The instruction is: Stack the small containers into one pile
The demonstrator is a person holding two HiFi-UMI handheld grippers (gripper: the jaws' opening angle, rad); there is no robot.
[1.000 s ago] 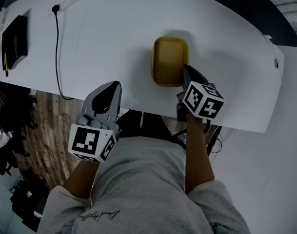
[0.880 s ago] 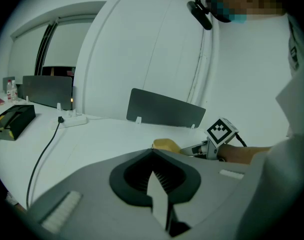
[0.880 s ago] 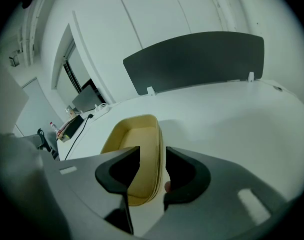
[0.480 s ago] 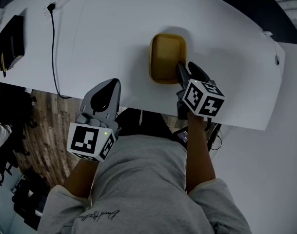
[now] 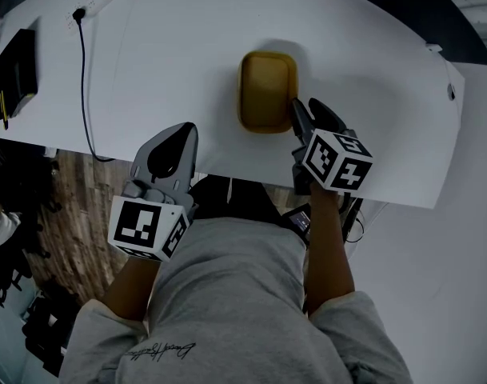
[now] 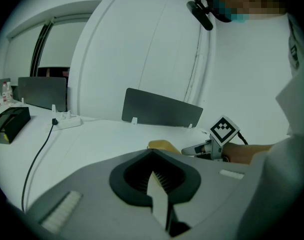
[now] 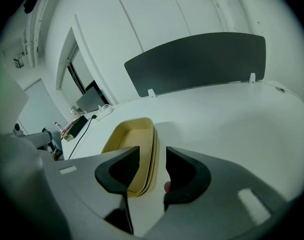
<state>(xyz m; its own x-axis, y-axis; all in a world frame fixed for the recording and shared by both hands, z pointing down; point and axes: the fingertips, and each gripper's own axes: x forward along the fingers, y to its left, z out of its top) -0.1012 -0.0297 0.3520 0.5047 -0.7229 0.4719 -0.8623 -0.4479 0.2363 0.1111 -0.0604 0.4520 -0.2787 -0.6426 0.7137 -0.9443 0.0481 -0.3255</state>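
Stack of nested yellow rounded-rectangular plastic containers (image 5: 267, 90) sits mid white table (image 5: 179, 46). Right gripper (image 5: 305, 109) jaws just opened, apart, stack's right rim between them, pads not pressing. Left gripper (image 5: 179, 134) jaws together, empty, at table's near edge.

In the head view, the left gripper (image 5: 177, 136) sat left of centre, pointing toward the top of the frame and tilted gently downward, its bare left forearm (image 5: 135, 288) running down to the lower left. Its jaws were pressed together with nothing between them. The right gripper (image 5: 305, 109) sat right of centre, a little higher in the frame and pitched more steeply down, on the right forearm (image 5: 327, 250). Its jaws had just been opening and stood wide apart. The side wall of the yellow containers (image 7: 142, 149) stood in the gap, with neither pad pressing on it.
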